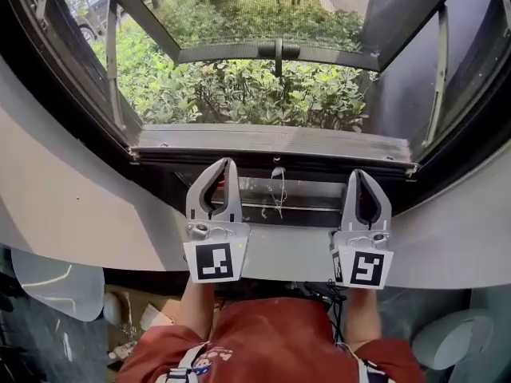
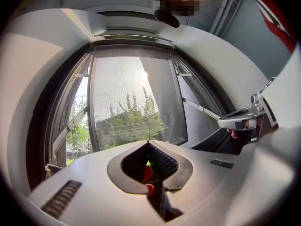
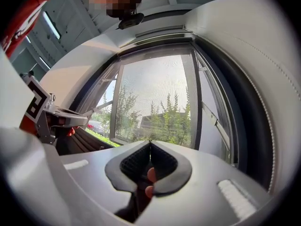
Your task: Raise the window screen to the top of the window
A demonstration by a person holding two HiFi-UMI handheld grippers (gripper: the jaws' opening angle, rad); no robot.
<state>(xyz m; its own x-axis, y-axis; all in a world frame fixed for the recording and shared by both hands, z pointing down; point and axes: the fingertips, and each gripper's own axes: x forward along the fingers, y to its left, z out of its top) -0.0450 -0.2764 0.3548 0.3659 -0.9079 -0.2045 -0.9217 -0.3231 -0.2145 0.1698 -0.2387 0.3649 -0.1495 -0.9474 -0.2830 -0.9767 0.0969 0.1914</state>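
Your left gripper (image 1: 227, 164) and right gripper (image 1: 358, 174) hover just inside the sill (image 1: 271, 144), each with its jaws pressed together on nothing. The window screen (image 1: 239, 10) sits partway up, its bottom rail (image 1: 231, 53) well above the sill, with a small handle (image 1: 279, 50) at the rail's middle. Expect light, floppy mesh (easily torn) on a stiff rail. Push under the handle or rail, never the mesh, and lift evenly so it doesn't jam.
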